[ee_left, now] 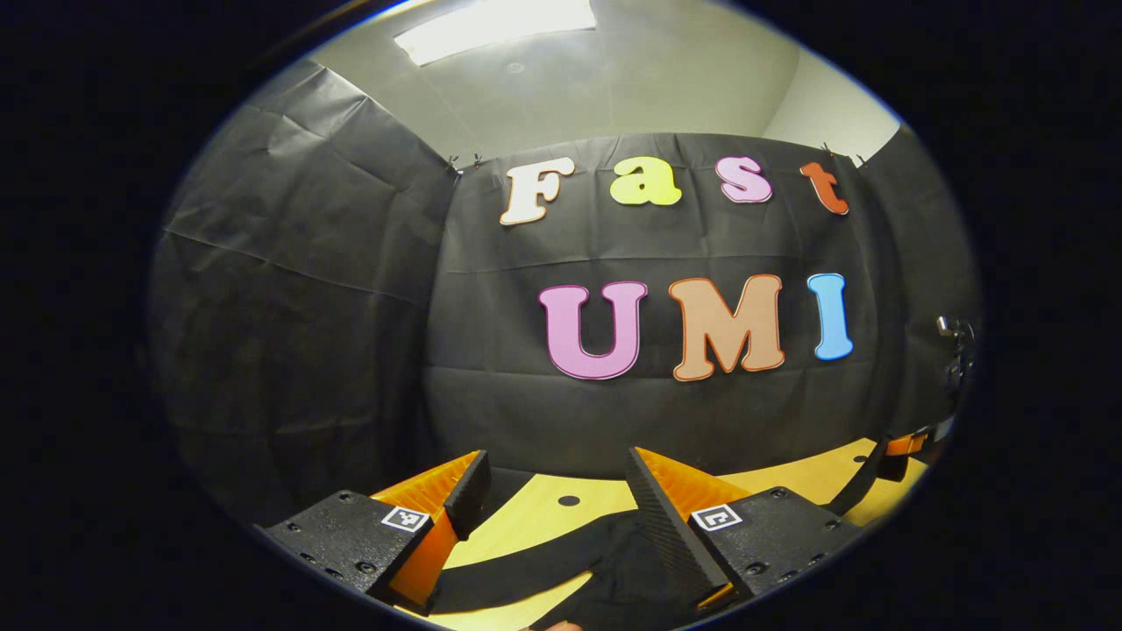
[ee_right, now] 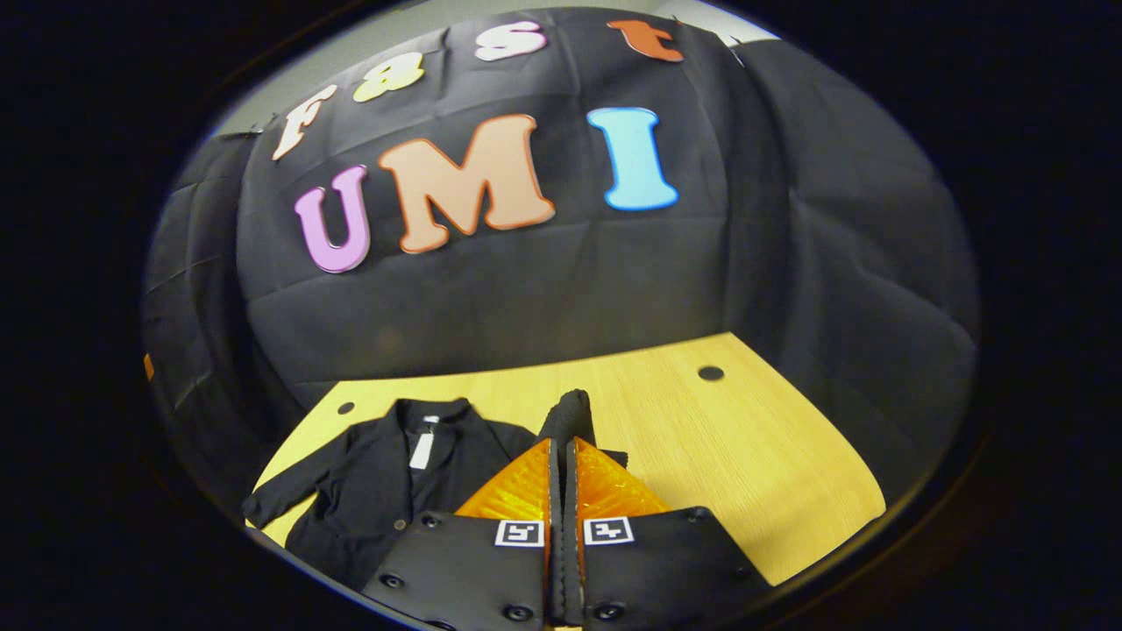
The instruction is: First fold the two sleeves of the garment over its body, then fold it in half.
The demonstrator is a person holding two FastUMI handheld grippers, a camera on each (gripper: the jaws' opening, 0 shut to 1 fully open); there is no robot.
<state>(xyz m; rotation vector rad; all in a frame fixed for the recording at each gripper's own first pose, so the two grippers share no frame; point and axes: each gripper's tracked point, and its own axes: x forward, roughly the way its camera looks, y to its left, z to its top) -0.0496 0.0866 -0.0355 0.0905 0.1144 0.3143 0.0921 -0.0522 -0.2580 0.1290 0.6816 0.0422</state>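
Right gripper view: black jacket (ee_right: 386, 473) lies flat on the wooden counter (ee_right: 745, 456), collar toward the far wall, white tag (ee_right: 422, 450) at the neck. One sleeve (ee_right: 285, 492) lies stretched out toward the counter's near-left edge. The other sleeve (ee_right: 570, 414) is lifted off the counter, pinched between the fingers of the right hand-held gripper (ee_right: 561, 447); fingers pressed together on the cloth, sleeve end sticking up beyond the tips. Two round holes in the counter: one (ee_right: 711, 373) far right, one (ee_right: 345, 407) near the collar.

Left gripper view: left hand-held gripper (ee_left: 554, 486) spread wide, nothing between the fingers. It hangs above the counter (ee_left: 526, 517), over black cloth of the jacket (ee_left: 605, 561). Whether it touches the cloth: cannot tell. The other hand-held gripper (ee_left: 907, 445) shows at the right edge, with a dark strip of cloth running down from it.
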